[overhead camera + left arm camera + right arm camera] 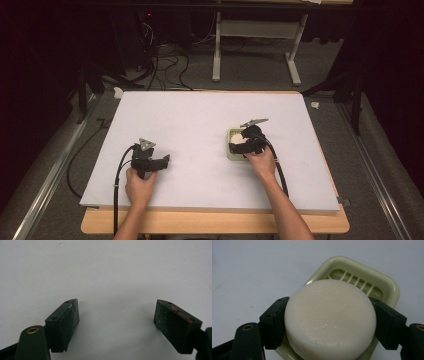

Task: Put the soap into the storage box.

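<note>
- Currently the round white soap bar [330, 320] sits pinched across its sides by the right gripper [329, 322], over the pale green soap dish [384, 285] toward the surface's [190, 115] right edge.
- Handling estimate: stiff, smooth, likely slippery; grip flat sides at mid-height.
- Left gripper [116, 322]: jaws spread, nothing between them, near the front-left corner.
</note>
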Demonstrator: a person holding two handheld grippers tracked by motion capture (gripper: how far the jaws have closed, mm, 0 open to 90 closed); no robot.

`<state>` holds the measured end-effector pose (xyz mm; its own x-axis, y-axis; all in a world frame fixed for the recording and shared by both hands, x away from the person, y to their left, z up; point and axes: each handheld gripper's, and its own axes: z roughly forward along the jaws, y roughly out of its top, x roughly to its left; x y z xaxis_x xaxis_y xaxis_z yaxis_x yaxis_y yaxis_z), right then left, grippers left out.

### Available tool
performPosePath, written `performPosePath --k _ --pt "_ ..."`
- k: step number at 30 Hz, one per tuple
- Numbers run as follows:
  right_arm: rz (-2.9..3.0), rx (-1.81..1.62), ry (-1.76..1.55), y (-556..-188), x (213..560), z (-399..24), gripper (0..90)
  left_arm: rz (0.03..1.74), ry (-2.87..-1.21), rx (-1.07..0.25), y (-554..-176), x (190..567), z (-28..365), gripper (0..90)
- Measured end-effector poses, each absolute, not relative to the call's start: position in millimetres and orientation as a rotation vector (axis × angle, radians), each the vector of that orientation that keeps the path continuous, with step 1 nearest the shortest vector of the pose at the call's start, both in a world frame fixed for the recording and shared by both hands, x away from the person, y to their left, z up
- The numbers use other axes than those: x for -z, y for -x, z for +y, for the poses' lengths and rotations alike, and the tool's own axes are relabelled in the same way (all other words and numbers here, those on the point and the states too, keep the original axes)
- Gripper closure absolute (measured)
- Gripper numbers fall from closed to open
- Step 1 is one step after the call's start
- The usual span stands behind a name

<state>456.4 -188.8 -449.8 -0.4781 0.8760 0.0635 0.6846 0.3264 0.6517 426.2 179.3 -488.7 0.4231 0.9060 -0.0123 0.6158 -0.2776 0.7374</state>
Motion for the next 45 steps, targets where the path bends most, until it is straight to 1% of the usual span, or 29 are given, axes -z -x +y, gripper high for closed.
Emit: performPosePath --k 5,10,21,45 --pt "2.293 -0.914 -1.399 -456.1 449.9 -188.4 23.9 1.283 -2.003 -0.550 -426.2 488.7 179.3 20.6" --pt "2.261 -0.950 -1.370 -452.6 441.4 -190.0 24.0 1.283 -2.003 -0.550 -426.2 488.7 179.2 20.6" --pt "2.234 -0.988 -1.359 -447.5 435.4 -195.9 23.3 1.283 -2.003 -0.550 -426.2 488.7 179.3 20.6" --pt "2.144 -1.065 -1.376 -433.8 421.5 -225.9 23.7 1.282 -2.004 -0.551 -426.1 488.7 179.3 20.7"
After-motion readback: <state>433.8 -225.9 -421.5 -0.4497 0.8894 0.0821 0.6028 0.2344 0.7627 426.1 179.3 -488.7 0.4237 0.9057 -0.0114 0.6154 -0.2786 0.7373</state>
